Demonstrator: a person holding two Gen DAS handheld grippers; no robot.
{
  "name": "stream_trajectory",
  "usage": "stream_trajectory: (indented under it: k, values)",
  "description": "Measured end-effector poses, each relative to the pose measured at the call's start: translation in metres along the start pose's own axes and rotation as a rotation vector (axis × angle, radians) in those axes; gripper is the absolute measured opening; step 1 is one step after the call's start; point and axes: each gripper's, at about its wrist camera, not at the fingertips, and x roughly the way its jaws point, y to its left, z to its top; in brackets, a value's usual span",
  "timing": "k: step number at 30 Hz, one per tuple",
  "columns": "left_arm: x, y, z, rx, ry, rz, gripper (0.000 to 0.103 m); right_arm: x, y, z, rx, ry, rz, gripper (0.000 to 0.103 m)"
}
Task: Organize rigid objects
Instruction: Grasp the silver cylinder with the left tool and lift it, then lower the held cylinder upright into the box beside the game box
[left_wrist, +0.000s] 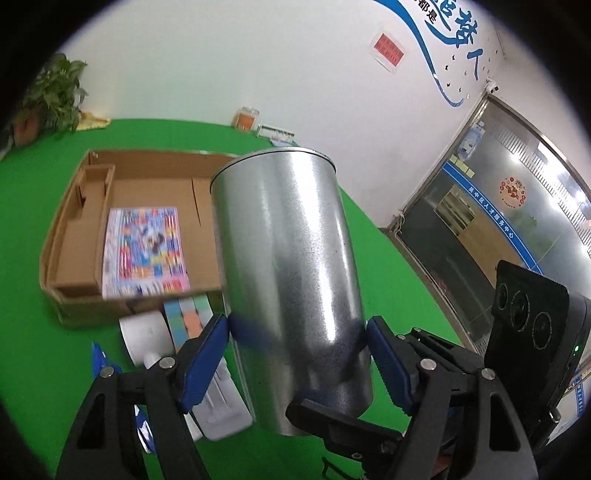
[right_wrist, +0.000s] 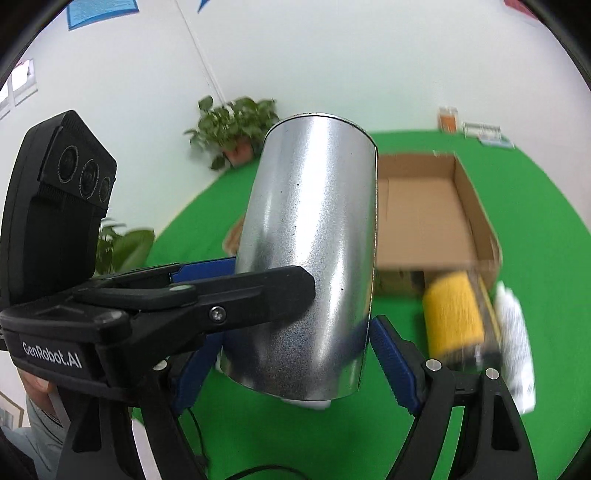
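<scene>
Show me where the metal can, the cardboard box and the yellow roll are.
metal can (left_wrist: 291, 266): left wrist view, middle of its shiny side wall.
cardboard box (right_wrist: 476, 206): right wrist view, its right side wall.
yellow roll (right_wrist: 452, 314): right wrist view, middle of its yellow curved surface.

Gap between the left gripper fingers fully taken by the metal can, both pads against its wall. Right gripper crowds the same can from the other side, one finger crossing its front. Beyond and left of the left fingers: open cardboard box, floor bare past the booklet. Below the fingers, white pieces and coloured blocks clutter the green cloth. Right of the right fingers, a yellow roll blocks the way.
</scene>
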Motion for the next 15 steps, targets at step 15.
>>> stream_trajectory:
  k: [15]
  values:
    - [0.058, 0.04, 0.11, -0.025, 0.092, 0.028, 0.076, 0.074, -0.037, 0.131, 0.004, 0.072, 0.027, 0.08]
